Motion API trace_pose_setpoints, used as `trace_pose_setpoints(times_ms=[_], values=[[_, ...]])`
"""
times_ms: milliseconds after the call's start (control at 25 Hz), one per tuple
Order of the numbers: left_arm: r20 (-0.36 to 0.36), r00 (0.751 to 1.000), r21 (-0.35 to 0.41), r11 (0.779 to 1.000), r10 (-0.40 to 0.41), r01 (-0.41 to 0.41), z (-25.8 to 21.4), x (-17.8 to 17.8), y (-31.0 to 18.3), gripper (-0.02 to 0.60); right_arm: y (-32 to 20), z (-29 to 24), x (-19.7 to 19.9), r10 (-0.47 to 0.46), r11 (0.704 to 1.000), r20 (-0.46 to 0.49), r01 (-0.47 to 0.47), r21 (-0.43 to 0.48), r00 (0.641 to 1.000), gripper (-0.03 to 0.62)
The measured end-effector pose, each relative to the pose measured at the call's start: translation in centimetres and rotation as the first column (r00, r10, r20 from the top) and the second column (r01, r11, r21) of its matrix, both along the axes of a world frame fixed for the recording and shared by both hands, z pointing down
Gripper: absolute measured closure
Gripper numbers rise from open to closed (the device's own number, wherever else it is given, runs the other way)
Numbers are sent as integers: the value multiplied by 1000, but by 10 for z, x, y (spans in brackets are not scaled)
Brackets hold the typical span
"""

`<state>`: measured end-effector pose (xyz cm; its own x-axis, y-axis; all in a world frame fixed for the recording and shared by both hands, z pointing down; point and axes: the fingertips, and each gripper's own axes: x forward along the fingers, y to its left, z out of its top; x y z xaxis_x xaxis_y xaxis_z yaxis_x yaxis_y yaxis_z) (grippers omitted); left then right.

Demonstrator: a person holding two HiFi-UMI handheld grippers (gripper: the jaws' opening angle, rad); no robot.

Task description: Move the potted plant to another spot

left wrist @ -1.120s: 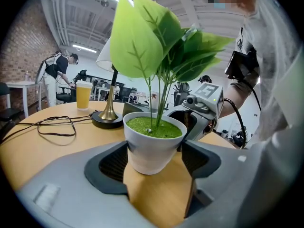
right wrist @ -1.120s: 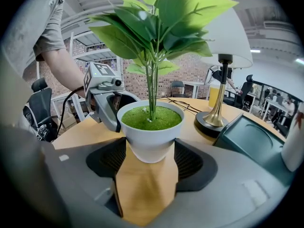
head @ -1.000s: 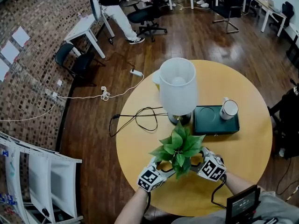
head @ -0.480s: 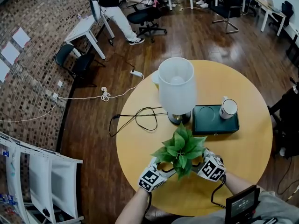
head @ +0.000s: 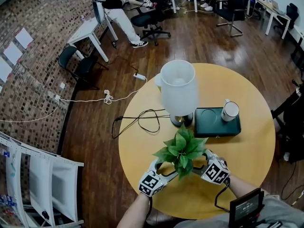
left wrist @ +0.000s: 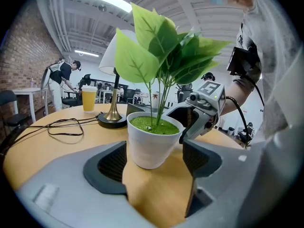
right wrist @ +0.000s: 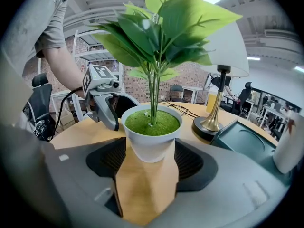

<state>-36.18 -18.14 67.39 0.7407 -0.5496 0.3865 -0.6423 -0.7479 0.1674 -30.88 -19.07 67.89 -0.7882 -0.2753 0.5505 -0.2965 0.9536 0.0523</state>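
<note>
Both grippers are on the potted plant from opposite sides, near the front edge of the round wooden surface. The left gripper has its fingers pressed against the white pot's sides, and the right gripper is clamped on it the same way. Can't tell if the pot is lifted or resting. Just behind it is the lamp, and to the lamp's right there's a mug on a dark green tray.

Brick wall, dark wood floor, white desks, office chairs
</note>
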Motion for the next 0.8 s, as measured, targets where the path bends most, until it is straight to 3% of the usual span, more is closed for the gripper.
trace_pose_setpoints(times_ms=[360,480,600,680,800], values=[[-4,997,17,997,-77,77,-31,-2,32,237,18,-39,23,16,999,17,-17,36,1000,282],[-12,993,36,992,-121,121,-46,5,43,273,23,-56,39,28,998,43,-31,55,999,322],[-17,986,67,984,-164,165,-73,9,56,344,30,-84,50,44,996,73,-50,73,996,404],[-20,981,93,977,-191,192,-90,14,65,439,34,-103,58,70,993,103,-79,92,992,527],[-33,970,138,960,-241,243,-111,29,73,570,38,-127,73,84,988,159,-103,116,984,585]])
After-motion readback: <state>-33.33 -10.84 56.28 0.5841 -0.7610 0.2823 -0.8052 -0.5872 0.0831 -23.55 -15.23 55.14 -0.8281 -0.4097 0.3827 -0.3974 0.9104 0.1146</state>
